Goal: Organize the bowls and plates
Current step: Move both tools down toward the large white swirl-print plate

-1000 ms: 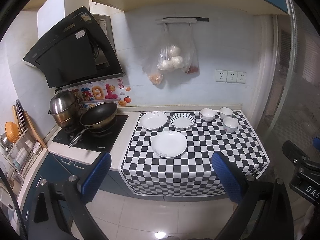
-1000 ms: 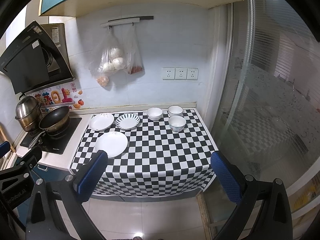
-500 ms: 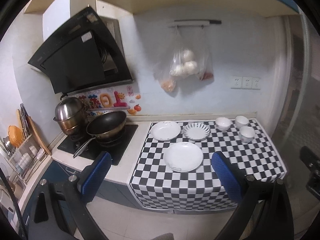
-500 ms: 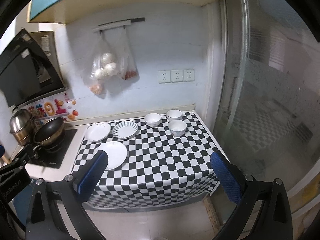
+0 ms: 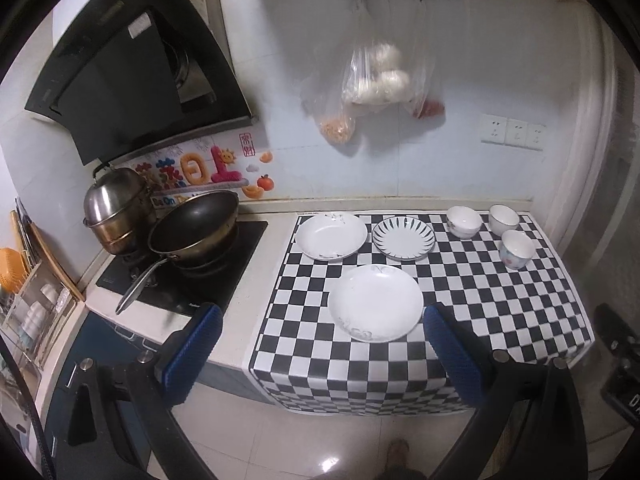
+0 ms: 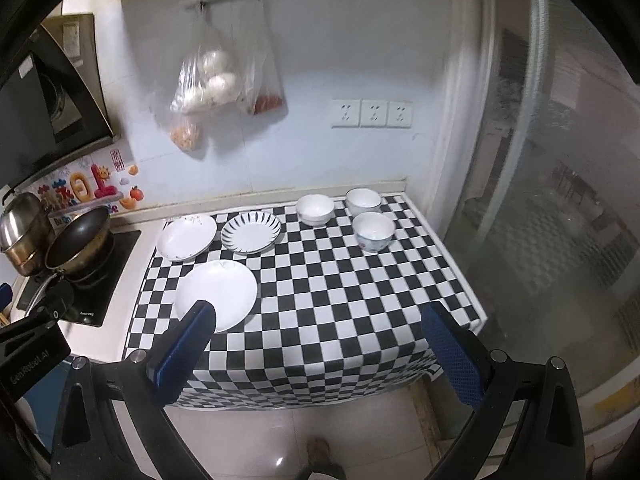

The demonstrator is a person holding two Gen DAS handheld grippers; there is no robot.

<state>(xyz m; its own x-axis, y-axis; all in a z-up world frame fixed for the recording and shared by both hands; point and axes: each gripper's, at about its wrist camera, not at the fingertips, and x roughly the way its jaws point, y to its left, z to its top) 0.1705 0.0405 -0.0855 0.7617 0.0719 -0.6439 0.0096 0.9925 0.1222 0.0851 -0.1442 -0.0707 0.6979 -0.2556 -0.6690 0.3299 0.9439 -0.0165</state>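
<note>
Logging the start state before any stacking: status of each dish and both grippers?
Left gripper: open, empty, short of the counter.
Right gripper: open, empty.
Front plate: flat, unstacked.
Back-left plate: flat, unstacked.
Striped plate: flat, unstacked.
Three bowls: upright, separate.
Wok: on the stove.

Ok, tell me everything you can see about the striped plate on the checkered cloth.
The striped plate is round, shallow and white, looks ceramic, with dark radial strokes around its rim. It lies flat, upright and empty on the checkered cloth near the back wall, between a plain white plate and a bowl, touching neither.
</note>
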